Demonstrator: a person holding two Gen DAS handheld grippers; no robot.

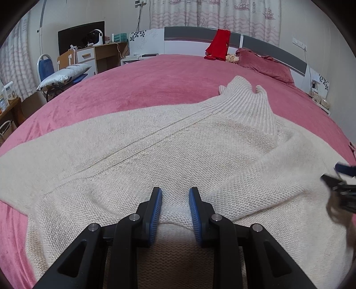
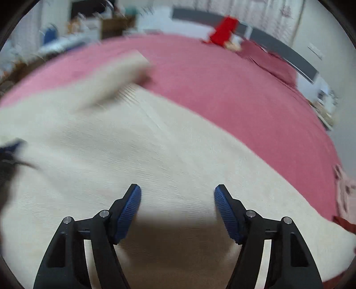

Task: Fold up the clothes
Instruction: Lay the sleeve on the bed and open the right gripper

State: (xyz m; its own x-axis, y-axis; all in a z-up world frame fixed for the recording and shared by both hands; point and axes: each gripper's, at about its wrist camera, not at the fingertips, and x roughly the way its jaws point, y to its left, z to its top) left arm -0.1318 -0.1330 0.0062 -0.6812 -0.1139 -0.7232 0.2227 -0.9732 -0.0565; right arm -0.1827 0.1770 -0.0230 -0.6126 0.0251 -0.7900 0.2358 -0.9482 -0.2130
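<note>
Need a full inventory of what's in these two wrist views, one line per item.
sweater: 1, cream knit, spread on the bed, ribbed collar toward the headboard
bedspread: 1, pink, under the sweater
red garment: 1, red, draped over the headboard
pillow: 1, dark pink, by the headboard
chair: 1, blue, left of the bed, pale cushion on it
desk: 1, wood, far left
curtains: patterned white, behind the headboard
left gripper: black, blue pads, closed on a sweater fold
right gripper: black, blue pads, open over the sweater

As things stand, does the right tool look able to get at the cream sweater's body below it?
Probably yes: the right tool is open with nothing between its pads, and the sweater lies spread directly beneath, unobstructed.
</note>
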